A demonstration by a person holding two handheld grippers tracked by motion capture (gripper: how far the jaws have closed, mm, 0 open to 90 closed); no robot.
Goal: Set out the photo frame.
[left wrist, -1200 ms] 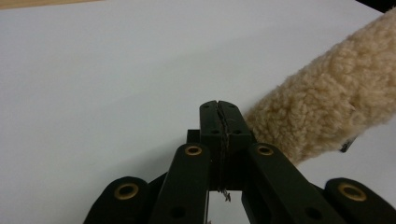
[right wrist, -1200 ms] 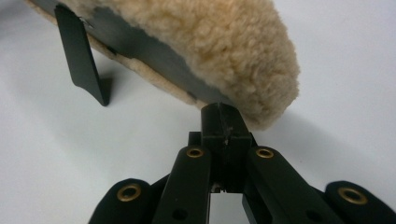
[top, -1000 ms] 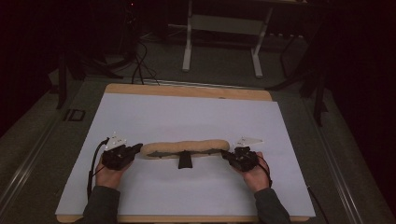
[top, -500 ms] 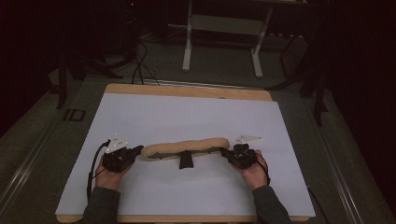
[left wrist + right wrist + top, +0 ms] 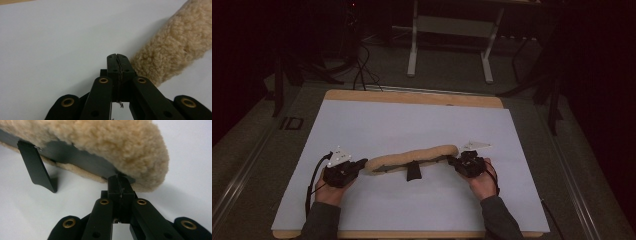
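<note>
A long tan fleece pad (image 5: 412, 156) lies across the white sheet (image 5: 412, 120) between my two grippers. Its underside is a black lining, from which a black tab (image 5: 413, 172) hangs down. My left gripper (image 5: 362, 164) sits at the pad's left end. In the left gripper view that gripper (image 5: 117, 58) is shut, and the fleece pad (image 5: 175, 50) lies just right of its tips, not between them. In the right gripper view my right gripper (image 5: 119, 180) is shut, its tips pinching the edge of the black lining under the fleece pad (image 5: 100, 140). The black tab (image 5: 35, 165) stands to the left.
The white sheet covers a wooden table (image 5: 412, 97). Beyond the far edge stand the white legs of a frame (image 5: 412, 50) and cables on a dark floor. Dark stands (image 5: 552, 100) rise at the right.
Both hands stay nearly where they were. The pad's right end sits slightly higher, so the pad arches a little more than before.
</note>
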